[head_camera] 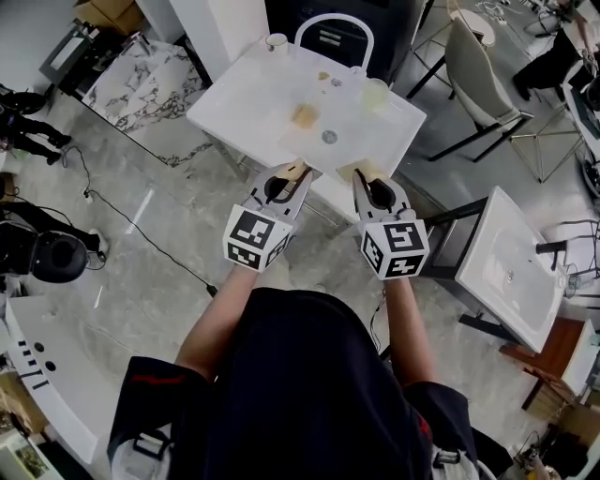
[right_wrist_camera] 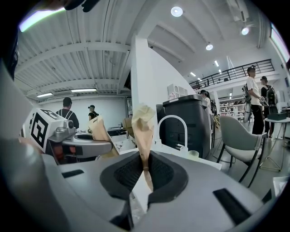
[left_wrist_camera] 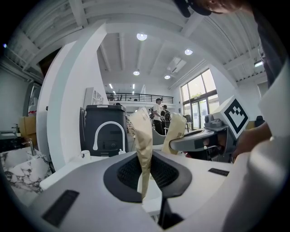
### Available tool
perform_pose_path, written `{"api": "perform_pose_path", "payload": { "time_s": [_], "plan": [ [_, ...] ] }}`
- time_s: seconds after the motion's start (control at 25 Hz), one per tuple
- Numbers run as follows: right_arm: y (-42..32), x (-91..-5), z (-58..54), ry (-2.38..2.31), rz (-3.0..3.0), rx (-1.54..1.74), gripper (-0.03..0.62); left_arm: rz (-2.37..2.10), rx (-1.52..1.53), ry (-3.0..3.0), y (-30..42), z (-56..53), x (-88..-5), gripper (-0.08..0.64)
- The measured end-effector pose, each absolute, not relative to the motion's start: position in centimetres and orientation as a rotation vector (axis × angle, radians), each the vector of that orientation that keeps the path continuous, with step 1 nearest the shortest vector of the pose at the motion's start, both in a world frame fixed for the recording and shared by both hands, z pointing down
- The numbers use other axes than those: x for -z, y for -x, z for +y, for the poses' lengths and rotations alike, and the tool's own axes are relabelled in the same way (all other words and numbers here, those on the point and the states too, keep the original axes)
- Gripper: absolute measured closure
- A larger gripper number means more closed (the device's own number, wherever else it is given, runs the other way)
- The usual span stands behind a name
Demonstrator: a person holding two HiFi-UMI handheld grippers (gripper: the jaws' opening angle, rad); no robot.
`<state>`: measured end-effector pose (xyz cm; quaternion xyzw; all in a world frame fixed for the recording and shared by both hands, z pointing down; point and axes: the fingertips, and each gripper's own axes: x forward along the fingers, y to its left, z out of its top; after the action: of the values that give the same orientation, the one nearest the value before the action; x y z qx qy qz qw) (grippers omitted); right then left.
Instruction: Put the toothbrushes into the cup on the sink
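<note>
A white sink top (head_camera: 253, 103) with a curved white faucet (head_camera: 335, 23) stands in front of me. On it a translucent cup (head_camera: 376, 94) sits at the right, and a small white cup (head_camera: 277, 41) at the back left. A tan block (head_camera: 305, 114) and small bits lie near the drain (head_camera: 329, 137). I cannot make out any toothbrush. My left gripper (head_camera: 292, 172) and right gripper (head_camera: 361, 172) hover side by side at the sink's near edge. Both are shut, their tan-wrapped fingers (left_wrist_camera: 144, 136) (right_wrist_camera: 143, 127) pressed together with nothing between them. The faucet (right_wrist_camera: 172, 129) and cup (right_wrist_camera: 194, 154) lie ahead.
A dark cabinet (left_wrist_camera: 104, 122) stands behind the sink. Another white basin on a dark frame (head_camera: 511, 267) is at the right, a chair (head_camera: 478, 66) at the back right, a marble slab (head_camera: 141, 80) at the left. Cables cross the floor (head_camera: 150, 244). People stand far off.
</note>
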<state>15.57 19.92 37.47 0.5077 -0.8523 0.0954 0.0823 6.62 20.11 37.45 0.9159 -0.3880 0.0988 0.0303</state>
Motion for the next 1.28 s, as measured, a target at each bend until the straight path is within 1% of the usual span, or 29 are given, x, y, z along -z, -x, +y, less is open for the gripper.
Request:
{"api": "perform_pose_path", "payload": {
  "time_s": [0.56, 1.28],
  "plan": [
    [-12.8, -37.3, 11.5, -1.560, -2.484, -0.314, 0.538, -1.115, -0.282, -2.815, -3.8, 11.5, -37.2, 0.512],
    [-6.4, -37.5, 2.7, -1.602, -2.407, -0.345, 0.538, -0.983, -0.275, -2.865, 1.7, 2.4, -37.3, 0.512]
  ]
}}
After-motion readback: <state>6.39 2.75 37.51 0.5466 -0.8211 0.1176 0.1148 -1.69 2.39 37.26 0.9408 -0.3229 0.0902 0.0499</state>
